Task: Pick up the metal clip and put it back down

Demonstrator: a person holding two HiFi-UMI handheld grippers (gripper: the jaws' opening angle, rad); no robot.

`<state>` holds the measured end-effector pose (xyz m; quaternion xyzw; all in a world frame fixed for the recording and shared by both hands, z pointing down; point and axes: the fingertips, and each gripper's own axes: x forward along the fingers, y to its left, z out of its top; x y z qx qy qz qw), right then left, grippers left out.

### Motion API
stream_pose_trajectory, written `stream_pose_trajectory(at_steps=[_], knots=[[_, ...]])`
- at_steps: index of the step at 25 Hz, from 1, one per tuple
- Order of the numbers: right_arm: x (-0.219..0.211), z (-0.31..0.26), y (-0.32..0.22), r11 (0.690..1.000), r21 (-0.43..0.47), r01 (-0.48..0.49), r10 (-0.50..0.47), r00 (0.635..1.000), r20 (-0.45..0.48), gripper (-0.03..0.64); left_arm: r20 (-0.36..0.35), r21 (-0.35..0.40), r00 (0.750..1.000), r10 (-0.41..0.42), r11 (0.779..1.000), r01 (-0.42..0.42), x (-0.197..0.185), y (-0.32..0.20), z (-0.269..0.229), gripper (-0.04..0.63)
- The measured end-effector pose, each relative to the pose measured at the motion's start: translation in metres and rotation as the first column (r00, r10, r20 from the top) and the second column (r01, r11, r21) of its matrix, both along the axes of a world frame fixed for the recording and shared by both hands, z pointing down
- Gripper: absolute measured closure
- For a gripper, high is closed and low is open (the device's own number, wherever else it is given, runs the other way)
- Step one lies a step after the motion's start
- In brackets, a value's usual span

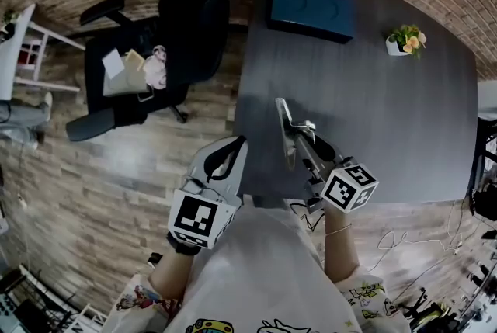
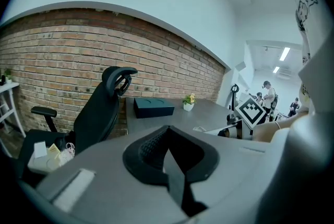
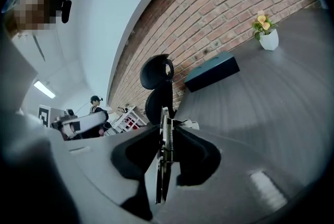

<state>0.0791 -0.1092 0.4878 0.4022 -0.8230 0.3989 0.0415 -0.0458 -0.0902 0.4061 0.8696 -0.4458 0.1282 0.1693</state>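
Observation:
The metal clip point(image 1: 284, 128) is a long thin silver piece that stands on edge over the near left part of the dark grey table point(image 1: 388, 114). My right gripper point(image 1: 303, 139) is shut on it. In the right gripper view the clip point(image 3: 164, 155) runs upright between the two black pads, and its spring shows in the gap of the right gripper point(image 3: 166, 137). My left gripper point(image 1: 235, 147) hovers just off the table's near left edge, over the wooden floor. The left gripper point(image 2: 168, 152) is shut, with its pads together and nothing between them.
A flat dark blue box point(image 1: 311, 9) lies at the table's far side, and a small potted plant point(image 1: 406, 40) stands at the far right. A black office chair point(image 1: 155, 52) with papers on its seat stands left of the table. Cables lie on the floor at the right.

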Motion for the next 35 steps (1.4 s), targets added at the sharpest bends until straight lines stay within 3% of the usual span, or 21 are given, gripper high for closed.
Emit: stream_pose_trajectory(at_steps=[12, 35], knots=[[-0.006, 0.063, 0.009, 0.986, -0.164, 0.028, -0.026, 1.000, 0.014, 0.528, 0.004, -0.036, 1.000, 0.006, 0.999, -0.006, 0.007, 0.001, 0.014, 0.586], [-0.016, 0.091, 0.004, 0.966, -0.249, 0.072, -0.096, 0.992, -0.086, 0.526, -0.002, -0.045, 1.000, -0.015, 0.999, 0.015, -0.004, 0.004, 0.020, 0.588]])
